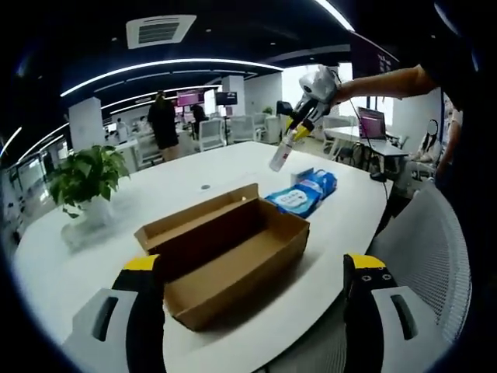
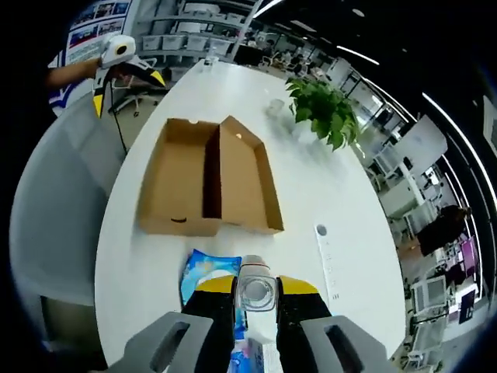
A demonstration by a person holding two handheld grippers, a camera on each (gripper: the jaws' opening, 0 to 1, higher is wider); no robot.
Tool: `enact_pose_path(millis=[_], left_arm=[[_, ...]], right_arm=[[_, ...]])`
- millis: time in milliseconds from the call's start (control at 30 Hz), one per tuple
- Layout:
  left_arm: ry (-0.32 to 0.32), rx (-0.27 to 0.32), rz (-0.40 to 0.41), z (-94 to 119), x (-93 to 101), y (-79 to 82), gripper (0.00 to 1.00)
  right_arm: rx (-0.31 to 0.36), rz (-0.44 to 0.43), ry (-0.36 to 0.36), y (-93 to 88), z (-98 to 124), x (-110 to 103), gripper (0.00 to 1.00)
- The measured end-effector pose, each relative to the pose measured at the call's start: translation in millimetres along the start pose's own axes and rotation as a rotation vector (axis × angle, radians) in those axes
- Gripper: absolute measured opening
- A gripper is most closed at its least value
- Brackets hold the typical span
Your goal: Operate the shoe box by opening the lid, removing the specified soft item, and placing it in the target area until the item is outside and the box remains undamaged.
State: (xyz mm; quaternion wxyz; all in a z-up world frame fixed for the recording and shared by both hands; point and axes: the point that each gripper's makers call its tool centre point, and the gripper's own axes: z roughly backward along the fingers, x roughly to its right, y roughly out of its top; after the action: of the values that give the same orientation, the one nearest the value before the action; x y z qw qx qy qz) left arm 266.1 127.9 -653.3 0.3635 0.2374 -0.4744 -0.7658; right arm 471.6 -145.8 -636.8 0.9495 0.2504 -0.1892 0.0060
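1. Clamping a clear bottle (image 2: 256, 290), your right gripper (image 2: 256, 299) lifts it above the table (image 2: 334, 186), out of the opened shoe box (image 2: 206, 179).
2. Your left gripper (image 1: 256, 291) waits spread wide near the box, ready to steady it.
3. Blue soft packs (image 1: 303, 193) lie beside it.

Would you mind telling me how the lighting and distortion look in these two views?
Left gripper view: ceiling light strips bend into arcs from the fisheye, the bright window behind the right tool washes out, and the box stays sharp. Right gripper view: the table glares white, its edge curves strongly, and the bottle between the jaws looks slightly soft.
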Motion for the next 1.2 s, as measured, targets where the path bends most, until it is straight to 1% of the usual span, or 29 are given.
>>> enact_pose_path(millis=[67,267,433,567,833,1200], left_arm=[[0.002,0.001,0.001,1,-0.2,-0.2,1.0],[0.007,0.003,0.009,3,0.1,-0.8,0.99],[0.01,-0.005,0.012,4,1.4,-3.6,0.99],[0.015,-0.007,0.019,5,1.2,-4.6,0.99],[0.031,-0.012,0.03,8,0.7,-6.4,0.99],[0.06,-0.02,0.042,16,-3.4,-8.0,0.97]], right_arm=[[-0.018,0.024,0.012,-4.0,-4,1,0.15],[-0.07,0.048,0.054,-17.8,-19,5,0.15],[-0.103,0.071,0.073,-28.3,-33,10,0.15],[-0.118,0.073,0.081,-37.1,-44,18,0.15],[-0.162,0.065,0.104,-56.9,-60,24,0.15],[-0.215,0.058,0.142,-80.7,-82,20,0.15]])
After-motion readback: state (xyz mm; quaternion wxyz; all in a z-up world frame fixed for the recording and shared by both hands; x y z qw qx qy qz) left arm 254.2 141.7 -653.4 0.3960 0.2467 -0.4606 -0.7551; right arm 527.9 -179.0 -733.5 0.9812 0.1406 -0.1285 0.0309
